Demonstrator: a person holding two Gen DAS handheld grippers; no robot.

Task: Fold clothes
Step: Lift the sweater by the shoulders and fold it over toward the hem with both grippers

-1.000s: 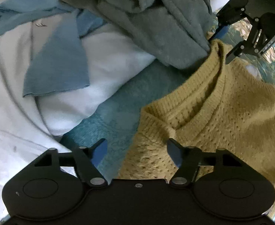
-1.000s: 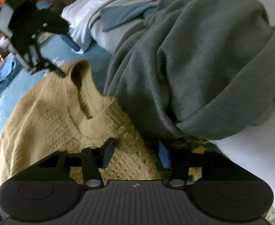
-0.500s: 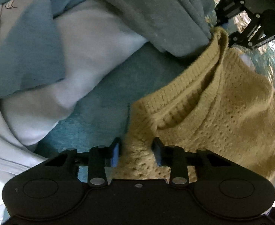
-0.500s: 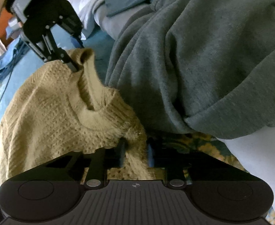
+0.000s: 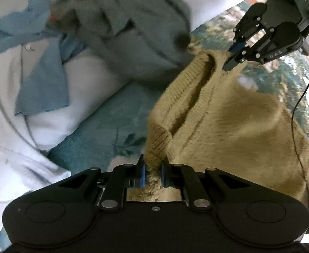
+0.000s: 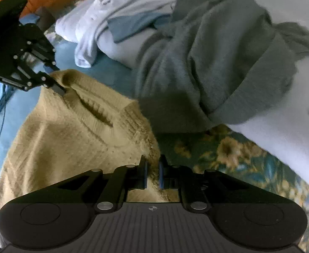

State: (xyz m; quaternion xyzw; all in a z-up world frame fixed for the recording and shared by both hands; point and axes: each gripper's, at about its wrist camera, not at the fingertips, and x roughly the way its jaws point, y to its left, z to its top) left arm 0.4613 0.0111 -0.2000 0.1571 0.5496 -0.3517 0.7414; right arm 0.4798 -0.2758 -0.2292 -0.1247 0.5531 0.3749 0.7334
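We found a bed covered in a teal floral bedspread [image 5: 103, 126], with clothes heaped upon it. One mustard knit sweater [image 5: 228, 122] lay on the spread, its ribbed neckline stretched between two grippers. The left gripper [image 5: 152, 171] was closing, its blue pads pressing a bunched edge of the sweater near the collar. The right gripper [image 6: 152, 174] stood clamped on the sweater's opposite shoulder edge. Just beside the sweater we counted one grey sweatshirt [image 6: 217, 67] touching its collar, one blue garment [image 5: 40, 84], and pale white garments [image 5: 11, 147] whose number we could not tell.
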